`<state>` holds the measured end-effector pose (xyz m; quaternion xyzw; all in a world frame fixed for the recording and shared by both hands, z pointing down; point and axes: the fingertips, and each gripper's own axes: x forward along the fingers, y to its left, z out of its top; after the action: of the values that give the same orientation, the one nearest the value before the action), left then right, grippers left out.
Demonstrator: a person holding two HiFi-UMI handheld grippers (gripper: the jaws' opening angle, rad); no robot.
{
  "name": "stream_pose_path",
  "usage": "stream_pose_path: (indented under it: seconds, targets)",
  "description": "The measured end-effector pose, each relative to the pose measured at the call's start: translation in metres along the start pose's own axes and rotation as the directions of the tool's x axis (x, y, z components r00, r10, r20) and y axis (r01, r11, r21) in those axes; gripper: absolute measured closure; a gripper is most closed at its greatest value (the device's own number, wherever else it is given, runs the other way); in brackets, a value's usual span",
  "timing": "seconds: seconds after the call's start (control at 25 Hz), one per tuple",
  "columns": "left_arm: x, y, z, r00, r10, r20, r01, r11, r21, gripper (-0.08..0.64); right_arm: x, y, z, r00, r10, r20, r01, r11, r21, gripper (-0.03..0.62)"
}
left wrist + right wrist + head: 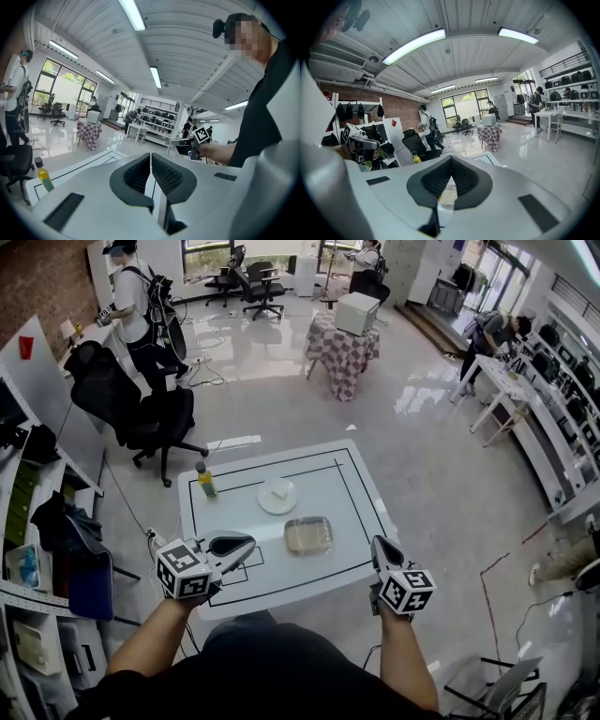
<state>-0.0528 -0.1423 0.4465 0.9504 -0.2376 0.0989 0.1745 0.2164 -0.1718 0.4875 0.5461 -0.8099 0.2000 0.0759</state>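
left tool (234, 545) and right tool (382, 550), both closed and empty, hover near a clear tray (308, 534) on the table (361, 512).

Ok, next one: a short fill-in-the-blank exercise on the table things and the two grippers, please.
1. The bottle on the white table holds ____ liquid.
2. Of the white plate and the clear container, the ____ lies nearer the person.
3. The fingers of the left gripper and the right gripper are ____, with nothing between them.
Missing words: yellow; container; shut.
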Motion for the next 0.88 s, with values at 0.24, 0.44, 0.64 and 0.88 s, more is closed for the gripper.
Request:
stream_pose_path:
  seconds: [0.24,0.44,0.64,0.88]
  targets:
    - [0.007,0.007,0.000,1.000,-0.021,-0.014,0.021,1.000,-0.007,0.529,0.014,0.001,-0.001,1.000,0.013,-0.023,-0.013,1.000,0.008,0.580]
    - [0.003,0.018,0.001,1.000,-0.010,-0.005,0.010,1.000,-0.019,0.529,0.027,0.007,-0.002,0.999,0.023,-0.031,-0.023,1.000,0.009,0.580]
    - [-0.001,0.024,-0.004,1.000,-0.007,-0.002,0.007,1.000,-0.028,0.529,0.035,0.010,-0.007,0.998,0.040,-0.042,-0.039,0.999,0.017,0.580]
    - [-0.009,0.026,-0.007,1.000,-0.002,-0.002,0.002,0.999,-0.040,0.529,0.041,0.014,-0.015,0.997,0.060,-0.056,-0.058,0.998,0.035,0.580]
